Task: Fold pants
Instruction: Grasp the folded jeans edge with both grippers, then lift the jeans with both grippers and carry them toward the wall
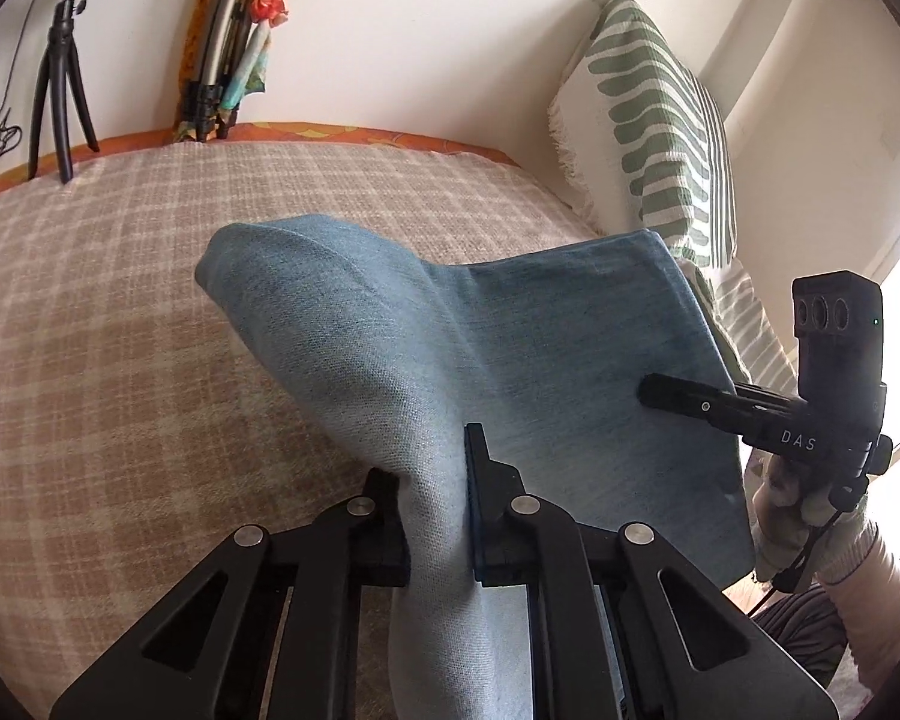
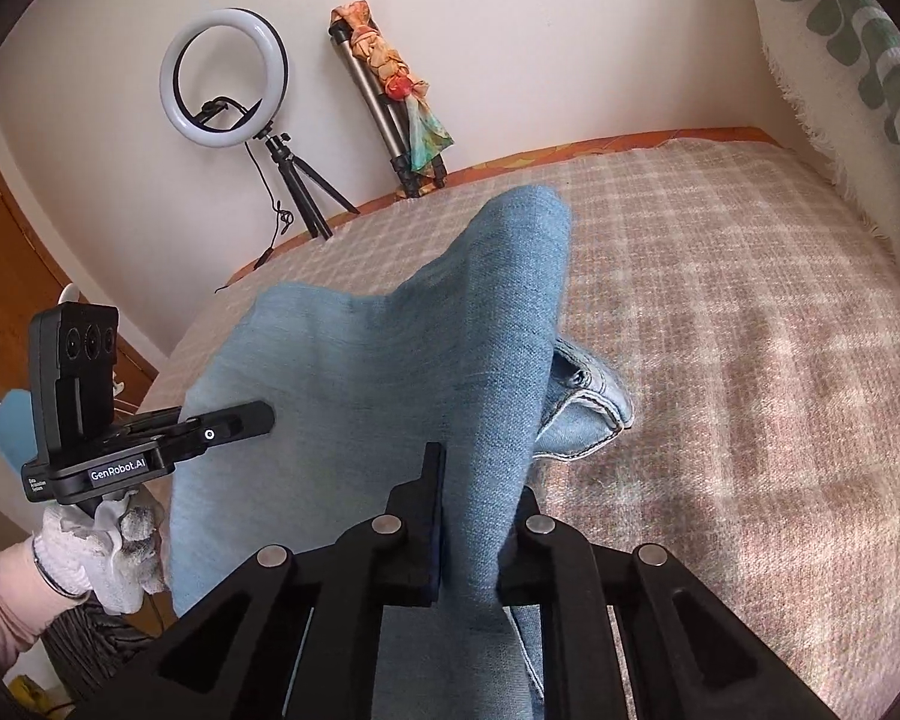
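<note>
Light blue denim pants [image 1: 450,336] hang lifted above a plaid bed cover [image 1: 120,312]. In the left wrist view my left gripper [image 1: 435,480] is shut on a bunched edge of the cloth, which runs down between its pads. My right gripper [image 1: 660,390] shows there at the right, held by a gloved hand [image 1: 792,504], its finger lying against the cloth. In the right wrist view my right gripper [image 2: 480,492] is shut on the pants [image 2: 390,372]; the waistband and pocket [image 2: 588,396] droop toward the bed. The left gripper [image 2: 252,417] shows at the left of that view.
A green-patterned white pillow [image 1: 648,120] leans on the wall at the right. A ring light on a tripod [image 2: 225,78] and a folded tripod wrapped in a scarf [image 2: 390,90] stand at the bed's far edge. The plaid cover [image 2: 750,330] stretches wide to the right.
</note>
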`<state>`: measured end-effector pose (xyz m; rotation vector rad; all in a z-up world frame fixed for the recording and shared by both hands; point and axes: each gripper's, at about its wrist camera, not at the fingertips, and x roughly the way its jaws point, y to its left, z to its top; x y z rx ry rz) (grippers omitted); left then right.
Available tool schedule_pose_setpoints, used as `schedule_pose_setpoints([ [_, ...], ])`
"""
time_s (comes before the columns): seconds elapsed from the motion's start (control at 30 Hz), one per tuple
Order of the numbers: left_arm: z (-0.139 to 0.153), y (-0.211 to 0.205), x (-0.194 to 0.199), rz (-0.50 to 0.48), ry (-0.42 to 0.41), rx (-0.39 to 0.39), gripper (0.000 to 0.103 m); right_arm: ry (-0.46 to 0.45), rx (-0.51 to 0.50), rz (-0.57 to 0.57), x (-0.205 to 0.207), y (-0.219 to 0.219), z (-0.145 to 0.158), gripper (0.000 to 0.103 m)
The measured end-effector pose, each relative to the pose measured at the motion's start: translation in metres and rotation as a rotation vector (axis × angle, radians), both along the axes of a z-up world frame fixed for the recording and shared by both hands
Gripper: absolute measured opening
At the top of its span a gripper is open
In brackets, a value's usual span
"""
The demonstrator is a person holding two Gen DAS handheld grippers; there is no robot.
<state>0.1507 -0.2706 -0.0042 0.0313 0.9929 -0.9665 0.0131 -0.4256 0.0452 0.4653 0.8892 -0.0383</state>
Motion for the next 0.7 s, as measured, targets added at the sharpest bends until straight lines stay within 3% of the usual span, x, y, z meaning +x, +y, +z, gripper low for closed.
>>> schedule_pose_setpoints([
  [0.2,0.029,-0.004,-0.006,-0.031,-0.061,-0.037,0.010,-0.087,-0.061,0.029,-0.001,0.019,0.032,0.004],
  [0.3,0.028,-0.008,0.000,-0.027,-0.043,-0.018,0.010,-0.054,-0.015,0.024,0.004,0.009,0.020,0.005],
  [0.43,0.000,-0.001,0.011,0.010,0.029,0.011,0.010,0.099,0.011,-0.022,0.011,-0.014,-0.019,0.037],
  [0.5,-0.012,0.006,0.019,0.040,0.079,0.003,0.010,0.124,0.074,-0.012,0.008,-0.025,-0.036,0.041],
  [0.57,-0.021,0.010,0.027,0.055,0.121,-0.002,0.010,0.137,0.116,0.007,0.008,-0.032,-0.046,0.052],
  [0.7,-0.030,0.006,0.030,0.049,0.122,0.027,0.010,0.113,0.224,0.027,0.008,-0.045,-0.060,0.059],
])
